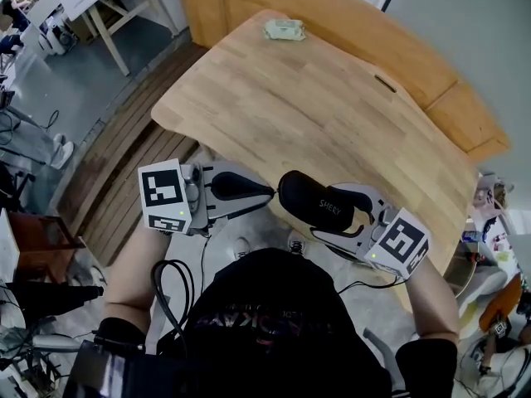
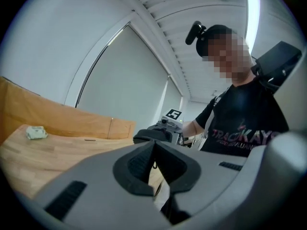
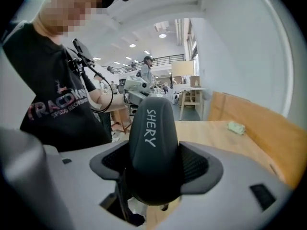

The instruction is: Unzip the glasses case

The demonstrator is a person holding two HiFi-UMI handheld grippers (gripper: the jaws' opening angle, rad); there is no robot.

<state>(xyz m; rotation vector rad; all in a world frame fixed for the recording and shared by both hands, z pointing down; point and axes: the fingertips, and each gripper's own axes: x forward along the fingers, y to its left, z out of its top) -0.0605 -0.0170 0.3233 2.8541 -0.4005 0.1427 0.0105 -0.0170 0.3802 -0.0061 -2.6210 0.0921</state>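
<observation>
The right tongs (image 3: 156,164) clasped the black glasses case (image 1: 318,204) by the worktop (image 1: 332,106). The left tongs (image 1: 265,192) were clenched, tips at the case's end.

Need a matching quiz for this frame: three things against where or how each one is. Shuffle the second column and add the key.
1. glasses case
2. left gripper
3. pale green wad

A. lies at the far end of the table
B. jaws shut, tip close to the case's end
C. clamped between the jaws of the right gripper

Pairs: 1-C, 2-B, 3-A
</observation>
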